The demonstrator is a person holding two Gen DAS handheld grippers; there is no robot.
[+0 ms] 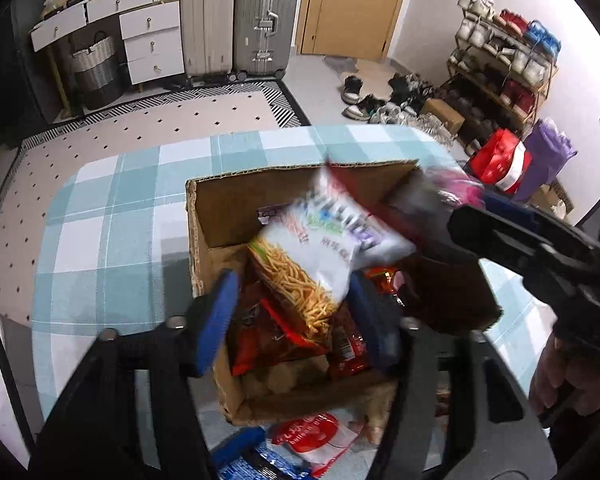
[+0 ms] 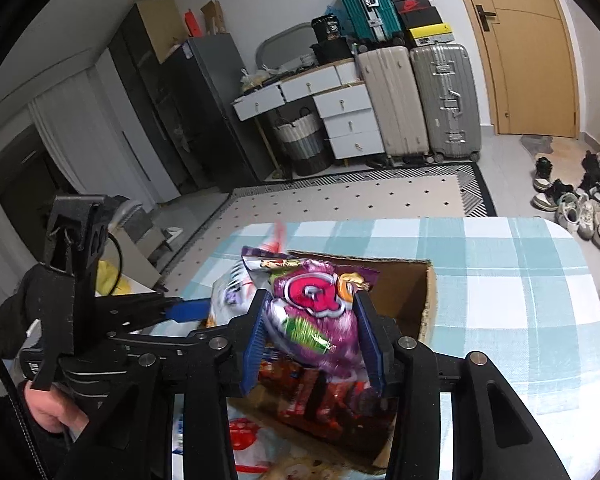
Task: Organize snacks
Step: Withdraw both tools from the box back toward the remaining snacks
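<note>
The cardboard box (image 1: pixel 228 208) stands open on the table with the blue and white checked cloth (image 1: pixel 112 208), filling the centre of the left wrist view. It already holds red snack packets (image 1: pixel 276 340). The left gripper (image 1: pixel 296 304) hangs over the box with its blue pads apart; the white bag of potato sticks (image 1: pixel 312 264) lies between them, blurred, and neither pad visibly presses on it, so the bag looks released above the box. In the right wrist view the right gripper (image 2: pixel 312 336) sits low in the centre, its pads on either side of a purple snack bag (image 2: pixel 320 312); whether they press on it I cannot tell. This bag is over the near part of the box (image 2: pixel 428 300). A hand (image 2: pixel 52 408) holds the left tool at the lower left
</note>
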